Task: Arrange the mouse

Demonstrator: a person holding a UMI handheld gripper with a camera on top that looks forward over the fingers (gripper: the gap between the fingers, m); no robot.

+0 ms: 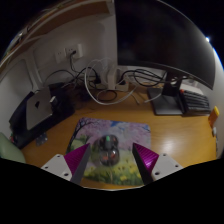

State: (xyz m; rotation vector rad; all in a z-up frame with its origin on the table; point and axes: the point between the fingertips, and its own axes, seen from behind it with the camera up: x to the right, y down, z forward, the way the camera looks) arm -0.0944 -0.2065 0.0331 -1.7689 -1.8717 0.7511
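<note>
Desk with a monitor, a mouse mat and a mouse between the gripper's fingers.

A wooden desk fills the scene, with a large dark monitor standing at its far side and a tangle of cables running along the wall beside it. A laptop sits open off to one side, and a keyboard lies under the monitor. On the desk just ahead lies a patterned mouse mat. The gripper hangs over the mat with its fingers wide apart, purple pads facing inward. The grey mouse rests on the mat between them, with a gap showing at either side.
</note>
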